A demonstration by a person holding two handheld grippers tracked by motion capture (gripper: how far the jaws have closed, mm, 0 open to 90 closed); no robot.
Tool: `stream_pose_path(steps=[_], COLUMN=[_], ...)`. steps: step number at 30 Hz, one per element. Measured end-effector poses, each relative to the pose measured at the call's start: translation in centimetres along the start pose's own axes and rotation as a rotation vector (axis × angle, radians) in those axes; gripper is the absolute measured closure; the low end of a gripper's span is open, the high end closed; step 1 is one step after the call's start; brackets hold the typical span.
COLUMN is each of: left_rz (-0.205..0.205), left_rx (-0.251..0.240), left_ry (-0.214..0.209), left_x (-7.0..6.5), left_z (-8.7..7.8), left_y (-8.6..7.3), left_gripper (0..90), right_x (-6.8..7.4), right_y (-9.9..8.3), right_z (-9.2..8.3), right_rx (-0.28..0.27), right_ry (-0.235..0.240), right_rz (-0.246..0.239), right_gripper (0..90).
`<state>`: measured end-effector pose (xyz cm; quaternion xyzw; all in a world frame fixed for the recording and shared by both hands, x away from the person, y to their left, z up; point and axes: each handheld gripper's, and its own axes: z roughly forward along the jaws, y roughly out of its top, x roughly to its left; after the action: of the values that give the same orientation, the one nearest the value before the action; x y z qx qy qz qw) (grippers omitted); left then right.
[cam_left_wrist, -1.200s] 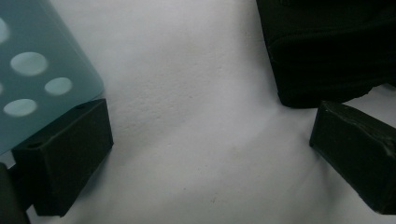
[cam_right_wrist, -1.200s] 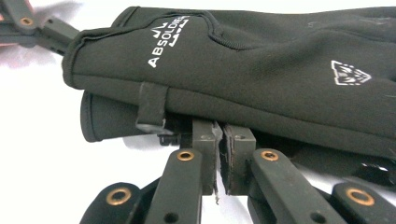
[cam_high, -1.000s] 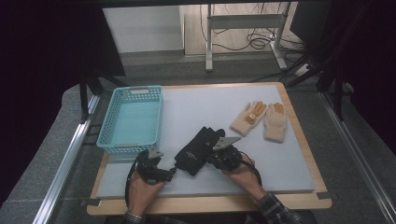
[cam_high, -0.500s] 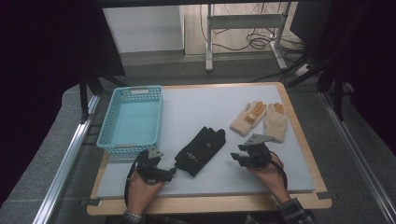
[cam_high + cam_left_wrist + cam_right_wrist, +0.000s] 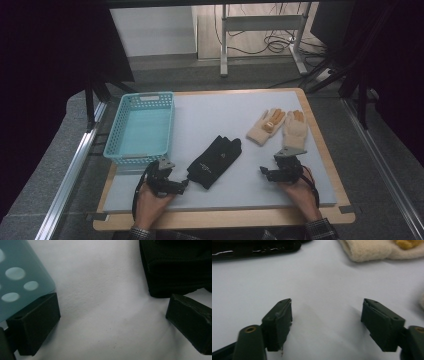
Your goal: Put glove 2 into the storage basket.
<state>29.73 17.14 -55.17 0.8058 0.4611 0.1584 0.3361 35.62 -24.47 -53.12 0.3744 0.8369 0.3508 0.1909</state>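
Both tongs rest released at the near edge of the table, with nothing between their jaws.

From the high view we see the left tongs [image 5: 181, 186] near the left, just beside the black glove [image 5: 215, 160] at the near middle; the right tongs [image 5: 264, 172] sit near the right, below the two cream gloves [image 5: 280, 127]; a teal basket [image 5: 113, 151] stands at the left. In the left gripper view our jaws gape over bare table [image 5: 105, 315], basket corner [image 5: 22, 277] left, black glove [image 5: 177, 267] right. In the right gripper view the jaws stand wide apart, a cream glove [image 5: 372, 250] lying far right.
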Motion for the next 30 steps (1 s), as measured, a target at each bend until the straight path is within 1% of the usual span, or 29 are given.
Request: stream_pose_path(steps=[1,4,8,11,13,16,19,20,21,22,24,26,28,30], left_rz=[0.001,0.008,0.024,0.015,0.021,0.031,0.045,0.054,0.071,0.094,0.108,0.119,0.123,0.113], left_rx=[0.000,-0.002,-0.003,-0.020,-0.034,-0.038,-0.050,-0.049,-0.043,-0.037,-0.023,-0.009,-0.001,0.015], left_ry=[0.000,-0.005,-0.027,-0.059,-0.084,-0.110,-0.156,-0.168,-0.176,-0.175,-0.172,-0.175,-0.181,-0.195], left_x=[0.0,0.0,0.2,0.1,-0.1,-0.6,-1.2,-1.4,-1.8,-2.1,-2.9,-3.3,-3.8,-3.9], left_z=[0.0,-0.1,-0.5,-1.2,-1.6,-2.0,-2.0,-1.9,-1.7,-1.6,-1.1,-0.6,0.3,1.2], left_y=[0.0,0.0,-0.1,0.3,0.8,1.5,2.7,3.1,3.8,4.3,5.6,6.7,8.1,9.1], left_gripper=[0.0,0.3,3.1,2.8,2.5,1.8,0.2,0.0,0.0,0.0,0.0,0.0,0.0,0.0], right_x=[-0.1,-0.1,0.0,0.0,0.0,0.0,0.0,0.0,0.0,0.0,0.0,0.0,0.0,0.0], right_y=[0.0,0.0,-0.1,-0.1,-0.1,-0.1,-0.1,-0.1,-0.1,-0.1,-0.1,-0.1,-0.1,-0.1], right_z=[0.0,0.0,0.0,0.0,0.0,0.0,0.0,0.0,0.0,0.0,0.0,0.0,0.0,0.0], right_rx=[0.000,-0.002,-0.003,-0.003,-0.004,-0.004,-0.004,-0.004,-0.004,-0.004,-0.005,-0.003,-0.003,-0.003], right_ry=[0.000,0.000,0.000,0.000,0.000,0.000,0.000,0.000,-0.001,0.000,0.000,-0.001,-0.001,-0.001], right_rz=[0.007,0.008,0.008,0.008,0.008,0.008,0.008,0.008,0.008,0.007,0.008,0.007,0.007,0.007], right_gripper=[21.4,21.3,21.3,21.3,21.3,21.3,21.3,21.3,21.3,21.3,21.3,21.3,21.3,21.3])
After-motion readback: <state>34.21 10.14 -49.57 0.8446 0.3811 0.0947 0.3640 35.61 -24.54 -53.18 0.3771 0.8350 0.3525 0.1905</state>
